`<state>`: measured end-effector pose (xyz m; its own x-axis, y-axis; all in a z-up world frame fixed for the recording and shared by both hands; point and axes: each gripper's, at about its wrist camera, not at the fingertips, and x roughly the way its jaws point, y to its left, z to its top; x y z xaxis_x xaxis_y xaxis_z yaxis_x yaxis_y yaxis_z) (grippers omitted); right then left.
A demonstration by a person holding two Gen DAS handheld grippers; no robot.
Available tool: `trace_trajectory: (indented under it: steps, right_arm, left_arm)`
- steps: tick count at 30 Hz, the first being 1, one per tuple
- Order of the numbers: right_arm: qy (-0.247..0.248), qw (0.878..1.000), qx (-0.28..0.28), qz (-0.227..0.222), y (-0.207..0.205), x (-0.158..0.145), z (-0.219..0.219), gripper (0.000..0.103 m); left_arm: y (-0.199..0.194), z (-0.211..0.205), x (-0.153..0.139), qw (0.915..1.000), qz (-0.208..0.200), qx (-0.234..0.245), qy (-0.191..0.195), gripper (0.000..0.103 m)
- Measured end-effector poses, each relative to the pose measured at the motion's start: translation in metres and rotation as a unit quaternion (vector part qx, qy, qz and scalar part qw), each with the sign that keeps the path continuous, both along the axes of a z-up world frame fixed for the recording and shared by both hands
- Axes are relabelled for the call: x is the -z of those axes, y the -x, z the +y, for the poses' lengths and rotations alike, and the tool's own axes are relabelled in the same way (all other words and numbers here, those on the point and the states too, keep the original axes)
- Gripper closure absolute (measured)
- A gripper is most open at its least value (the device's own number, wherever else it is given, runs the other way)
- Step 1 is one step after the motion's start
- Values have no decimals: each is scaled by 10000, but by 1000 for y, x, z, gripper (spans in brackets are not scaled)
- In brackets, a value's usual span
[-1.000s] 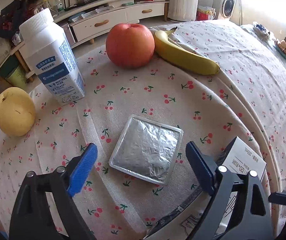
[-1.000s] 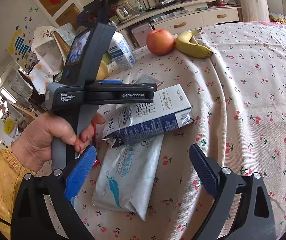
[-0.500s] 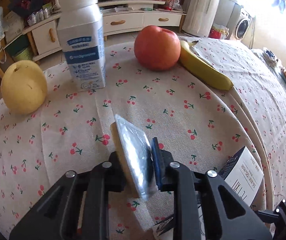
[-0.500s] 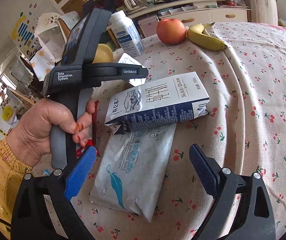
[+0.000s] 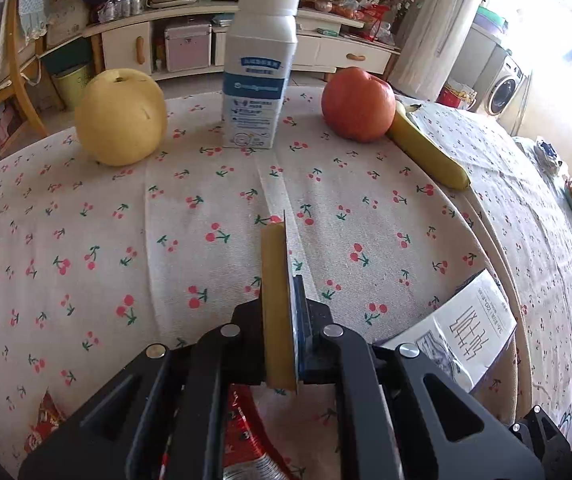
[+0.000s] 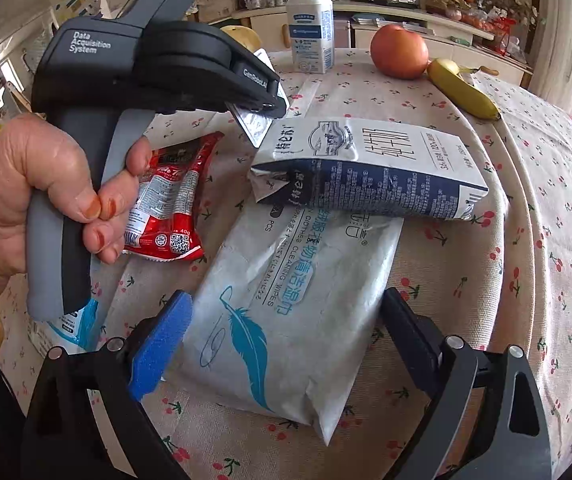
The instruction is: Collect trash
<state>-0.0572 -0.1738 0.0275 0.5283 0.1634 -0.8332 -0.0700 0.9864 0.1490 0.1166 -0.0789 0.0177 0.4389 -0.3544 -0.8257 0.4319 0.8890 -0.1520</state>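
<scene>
L gripper [image 5: 284,320] clamps foil-lidded tub [image 5: 277,300] edge-on; contents hidden.

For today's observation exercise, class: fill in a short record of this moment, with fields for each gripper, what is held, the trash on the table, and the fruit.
left gripper: jaws shut on the flat square foil-lidded tub, held on edge
right gripper: jaws open, above the pale wipes packet
trash lying: navy-and-white milk carton resting on the packet; red snack wrapper
fruit: yellow pear, red apple, banana
upright: white bottle
</scene>
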Motion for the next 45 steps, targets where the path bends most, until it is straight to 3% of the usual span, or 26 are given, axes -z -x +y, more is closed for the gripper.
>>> trace_trajectory:
  steps: [2, 3, 5, 12, 15, 18, 22, 24, 29, 35, 39, 45]
  right_arm:
    - [35, 10000, -26, -26, 0, -1, 0, 12]
    - [80, 9999, -15, -62, 1, -2, 0, 23]
    - [16, 10000, 5, -84, -1, -2, -2, 34]
    - [-283, 9994, 119, -151, -1, -6, -15, 61]
    - [-716, 9972, 111, -199, 2, -10, -20, 75]
    - [-1188, 9926, 8, -256, 4, -15, -22, 78]
    - [-1120, 9930, -174, -334, 7, -21, -8, 69]
    - [-1061, 9934, -237, -365, 7, -21, 0, 33]
    - [-515, 9974, -364, -344, 4, -16, 26, 14]
    - [247, 9988, -355, -246, -1, -4, 51, 6]
    - [587, 9971, -356, -319, -4, 2, 61, 5]
    - [626, 9968, -332, -366, 2, 5, 58, 9]
  left_arm:
    - [5, 11, -5, 9999, -35, -87, 94, 92]
    - [8, 15, -7, 9999, -52, -111, 122, 92]
    - [16, 24, -11, 9997, -91, -172, 171, 92]
    - [50, 59, -22, 9982, -183, -449, 356, 92]
    - [70, 74, -27, 9970, -221, -574, 469, 92]
    - [91, 88, -28, 9962, -229, -653, 521, 92]
    - [116, 111, -31, 9938, -209, -855, 678, 92]
    - [125, 123, -33, 9921, -234, -1013, 707, 92]
    - [146, 149, -41, 9862, -364, -1410, 781, 92]
    - [153, 171, -46, 9781, -474, -1702, 1101, 92]
    - [154, 173, -42, 9779, -546, -1661, 1144, 92]
    - [156, 186, -39, 9772, -660, -1621, 1201, 92]
